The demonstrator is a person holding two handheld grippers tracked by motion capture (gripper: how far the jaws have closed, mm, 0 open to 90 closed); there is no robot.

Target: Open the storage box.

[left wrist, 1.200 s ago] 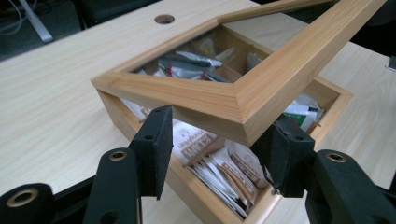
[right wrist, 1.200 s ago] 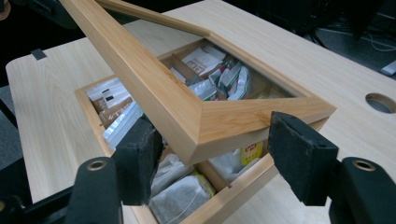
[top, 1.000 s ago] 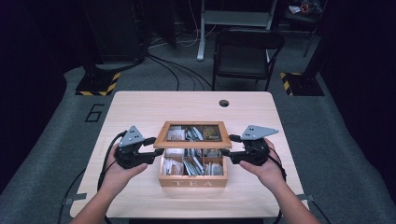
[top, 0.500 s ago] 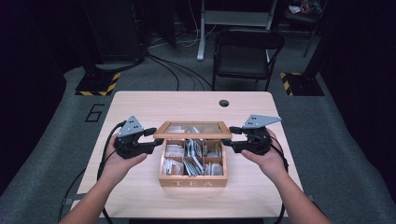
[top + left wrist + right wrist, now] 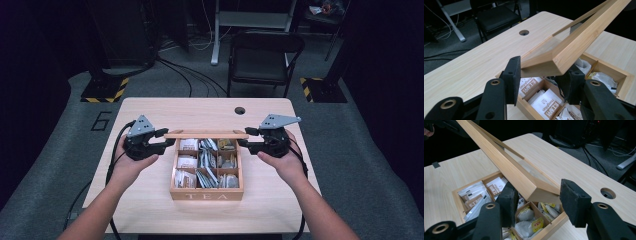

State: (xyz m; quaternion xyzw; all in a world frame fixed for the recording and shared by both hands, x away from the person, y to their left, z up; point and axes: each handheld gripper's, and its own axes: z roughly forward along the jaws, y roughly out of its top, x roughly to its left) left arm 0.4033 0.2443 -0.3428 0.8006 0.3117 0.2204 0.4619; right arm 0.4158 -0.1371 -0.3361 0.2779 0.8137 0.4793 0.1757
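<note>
A wooden tea box (image 5: 206, 192) marked TEA stands in the middle of the table, its compartments full of tea bags (image 5: 205, 167). Its glass-paned wooden lid (image 5: 206, 134) is raised over the back of the box. My left gripper (image 5: 169, 139) grips the lid's left end, and in the left gripper view the pads (image 5: 511, 75) pinch the lid's corner (image 5: 554, 57). My right gripper (image 5: 243, 137) grips the other end (image 5: 544, 190). Both pairs of jaws have just been closing, with the lid between them.
The light wooden table (image 5: 200, 112) has a round cable hole (image 5: 240, 110) behind the box. A black chair (image 5: 265, 55) stands beyond the far edge. Cables and yellow-black striped bases lie on the grey floor around it.
The lid has come up from lying on the box to standing raised over its back. Both hands have moved up and away from the person with it.
</note>
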